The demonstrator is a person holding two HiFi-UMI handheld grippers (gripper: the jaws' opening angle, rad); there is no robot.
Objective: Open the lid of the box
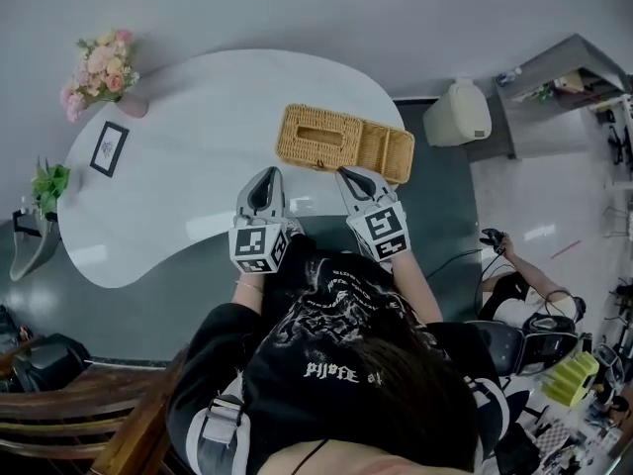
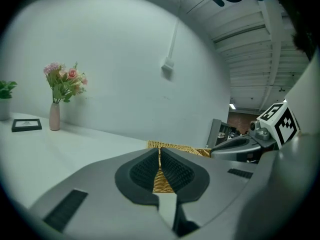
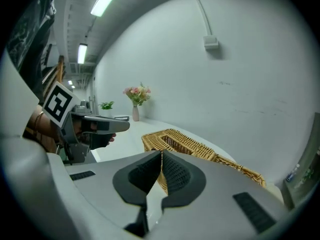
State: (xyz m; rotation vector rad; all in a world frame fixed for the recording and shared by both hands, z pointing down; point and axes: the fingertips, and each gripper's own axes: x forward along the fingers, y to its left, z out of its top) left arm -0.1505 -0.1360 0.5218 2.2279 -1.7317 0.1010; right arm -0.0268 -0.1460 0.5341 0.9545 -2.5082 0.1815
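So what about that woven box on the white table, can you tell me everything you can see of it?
The wicker box is a long rectangle of honey-coloured woven cane. It lies flat near the far edge of the white table. In the head view its left part is taller, and its top has an oblong slot. The right part is lower and looks like an open tray. The top looks shut. Only the table touches the box, and nothing rests on it.

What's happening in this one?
A person stands at a white table with a gripper in each hand. The left gripper and right gripper both point at the wicker box from just short of it, jaws closed and empty. Neither seems to touch the box yet.
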